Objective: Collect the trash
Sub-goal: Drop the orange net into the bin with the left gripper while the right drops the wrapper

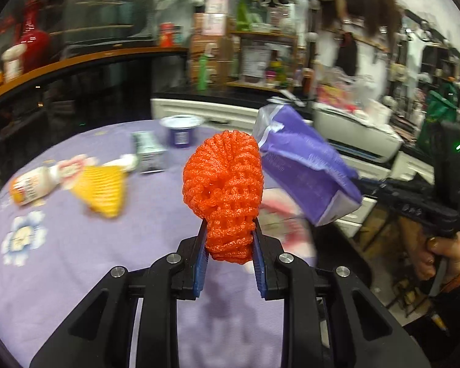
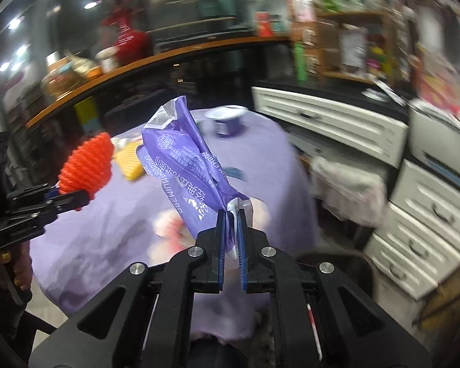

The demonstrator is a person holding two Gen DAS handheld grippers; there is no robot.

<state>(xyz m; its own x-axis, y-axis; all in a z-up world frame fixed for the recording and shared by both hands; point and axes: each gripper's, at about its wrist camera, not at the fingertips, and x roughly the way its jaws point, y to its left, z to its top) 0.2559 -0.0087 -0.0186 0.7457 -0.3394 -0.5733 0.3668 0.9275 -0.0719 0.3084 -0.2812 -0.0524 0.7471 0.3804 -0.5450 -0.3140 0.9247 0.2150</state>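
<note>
Table, round, under a purple floral cloth, carries the remaining litter at its far left: a yellow foam net, a small bottle on its side, a carton and a purple cup.

Purple wrapper: held clear above the table's right side, pinched at one crumpled end by the right claw, jaws nearly together. Judged light, limp and slick; a grip on bunched film should hold best.

Orange foam net: held aloft left of the wrapper, the left claw narrowed on its lower end. Judged soft, springy, almost weightless.

A dark round rim low in the right view may be a bin; unconfirmed. Backgrounds are blurred and labels unreadable.
</note>
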